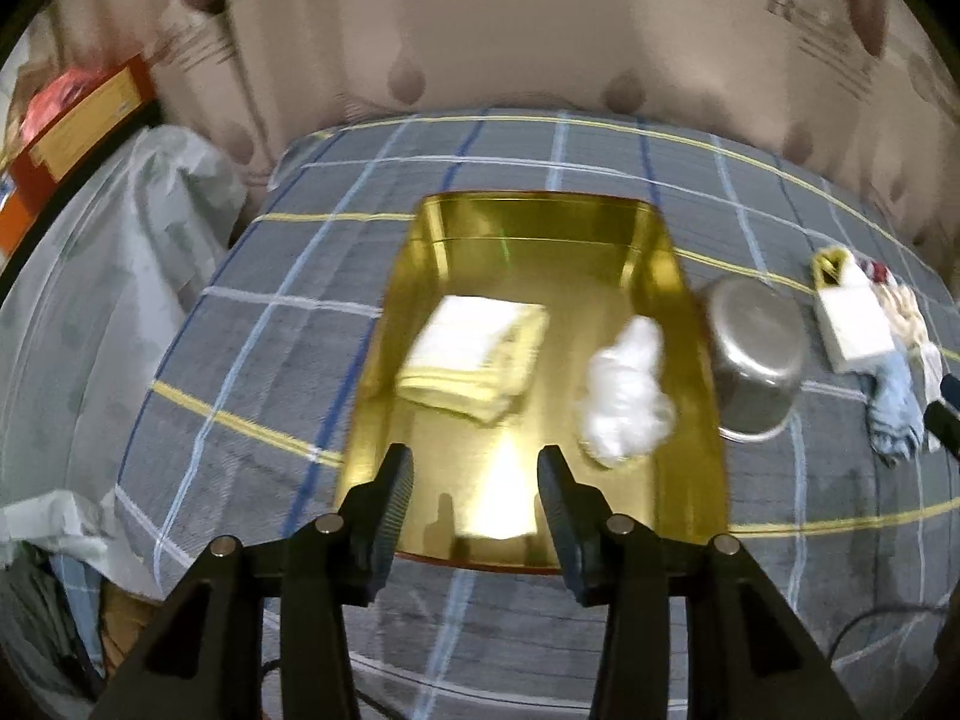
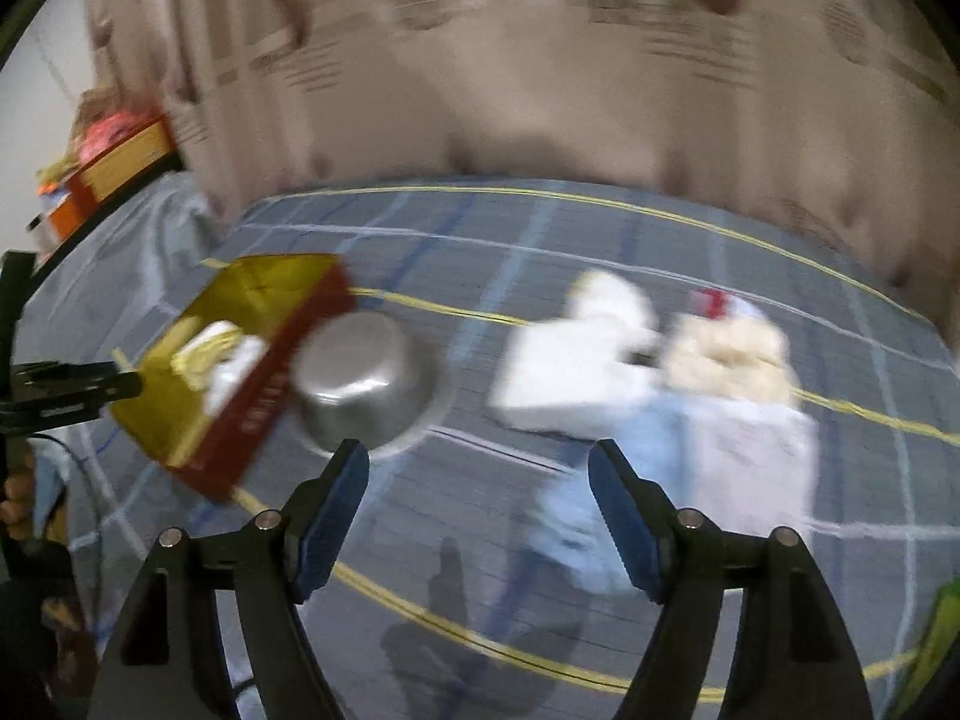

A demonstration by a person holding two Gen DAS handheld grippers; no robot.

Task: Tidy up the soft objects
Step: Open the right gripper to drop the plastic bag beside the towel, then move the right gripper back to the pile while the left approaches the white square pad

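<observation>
Soft cloths lie ahead of the right gripper [image 2: 477,480], whose jaws stand wide and empty: a limp pale-blue garment [image 2: 576,510] at 1 o'clock, a fluffy cream bundle [image 2: 729,360] beyond. Likely light and floppy, they want a pinch at a bunched fold. The left gripper [image 1: 477,480], part-open and empty, overlooks the glossy gold box [image 1: 702,420] holding a folded towel [image 1: 474,354] and white wad [image 1: 627,402]; a steel pot [image 1: 756,354] sits at 2 o'clock.

Folded towel [image 1: 474,357] and crumpled cloth [image 1: 627,399] in the tray [image 1: 699,420]; pot [image 1: 756,357] beside it.
</observation>
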